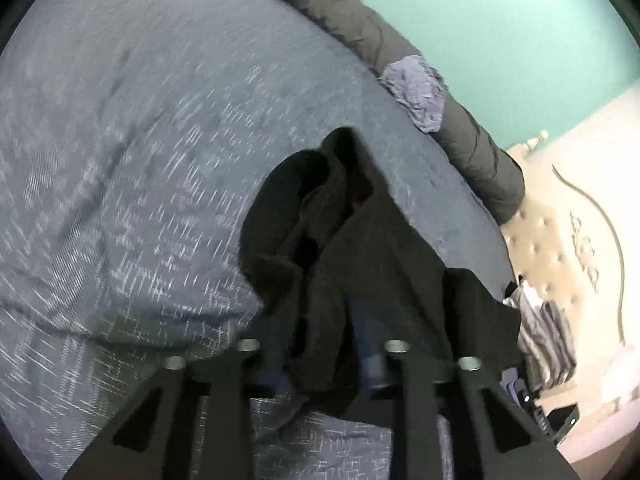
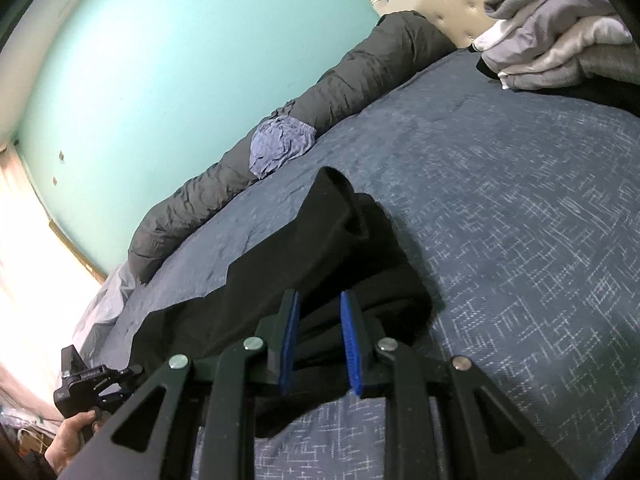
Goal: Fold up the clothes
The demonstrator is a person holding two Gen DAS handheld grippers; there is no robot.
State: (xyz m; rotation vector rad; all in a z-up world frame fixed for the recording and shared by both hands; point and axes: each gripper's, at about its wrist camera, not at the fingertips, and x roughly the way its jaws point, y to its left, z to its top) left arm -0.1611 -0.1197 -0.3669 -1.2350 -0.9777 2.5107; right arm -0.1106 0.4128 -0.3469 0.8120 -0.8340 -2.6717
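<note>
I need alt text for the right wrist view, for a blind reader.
The right tool lies over a black garment on a blue patterned bedspread, its blue pads either side of a fold. Beyond lie a dark rolled duvet and folded grey clothes.

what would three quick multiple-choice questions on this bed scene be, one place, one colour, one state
1. Where does the crumpled blue cloth lie?
A. on the floor
B. on the dark grey roll beside the wall
C. on top of the pale clothes pile

2. What colour is the wall?
A. turquoise
B. red
C. black

3. How is the black garment lying?
A. neatly folded into a square
B. hung on a hanger
C. bunched up in loose folds on the bed

Answers:
1 B, the cloth sits on the roll's upper side, by the edge of the bed.
2 A, both views show it turquoise.
3 C, it lies rumpled, with uneven folds.
</note>
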